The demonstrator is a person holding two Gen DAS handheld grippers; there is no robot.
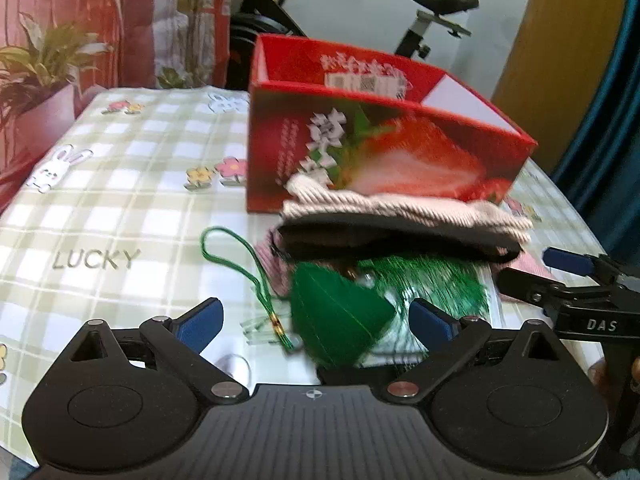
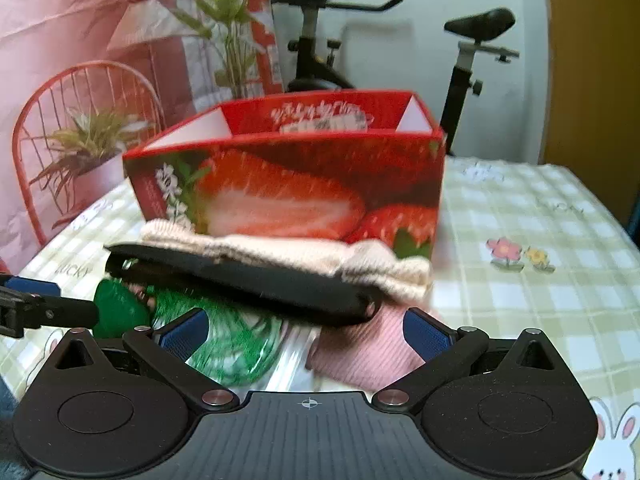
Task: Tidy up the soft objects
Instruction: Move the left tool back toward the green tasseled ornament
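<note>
Holding both grippers wide, we grip nothing. Our left gripper straddles the green pouch, whose loop cord trails toward the table's left edge; we cannot tell whether the pads touch it. Our right gripper has the pink cloth by its right pad and green tassel threads by its left. Just beyond, a black cloth and a cream knit lie stacked over them, against the red strawberry box. Bare checked tablecloth spreads right of the box, and left of it too.
</note>
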